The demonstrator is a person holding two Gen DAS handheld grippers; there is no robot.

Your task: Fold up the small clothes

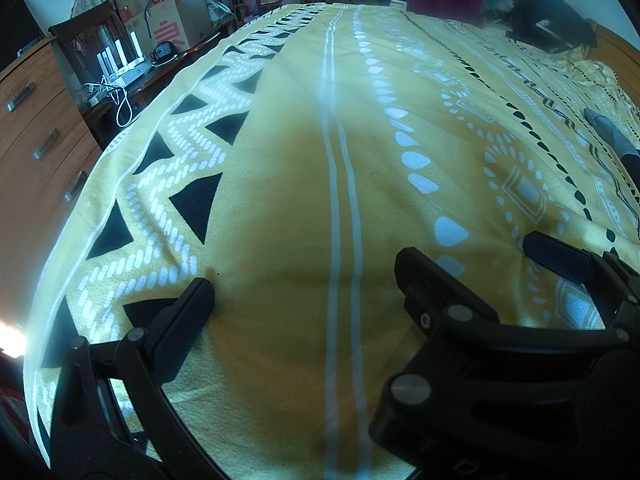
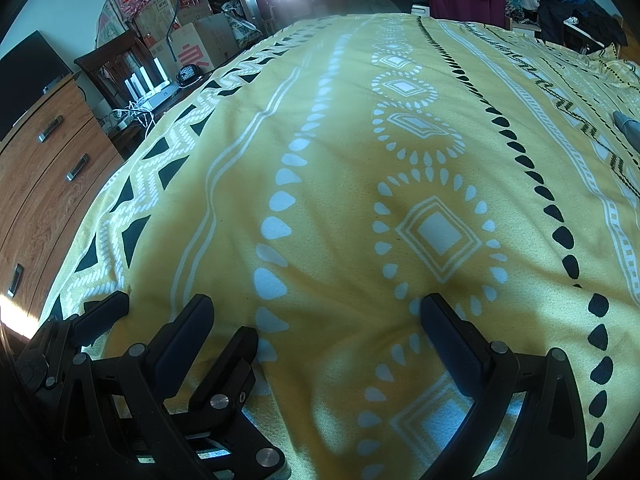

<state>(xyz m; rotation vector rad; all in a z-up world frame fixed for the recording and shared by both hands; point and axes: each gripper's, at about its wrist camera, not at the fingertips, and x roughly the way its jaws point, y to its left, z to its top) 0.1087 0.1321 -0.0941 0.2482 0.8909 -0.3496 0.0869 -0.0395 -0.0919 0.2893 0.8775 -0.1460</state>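
Two grippers are hovering low over a yellow blanket (image 2: 332, 168) patterned with white dots, diamonds and black triangles. Left gripper (image 1: 304, 276): jaws standing wide apart, nothing between them. Right gripper (image 2: 316, 304): jaws likewise spread, gripping nothing. One small grey garment (image 1: 612, 132) is lying at the far right edge of the blanket, mostly cut off; its shape cannot be told. Farther left, a wooden dresser (image 2: 48, 168) and cardboard boxes (image 2: 200, 40) are standing.
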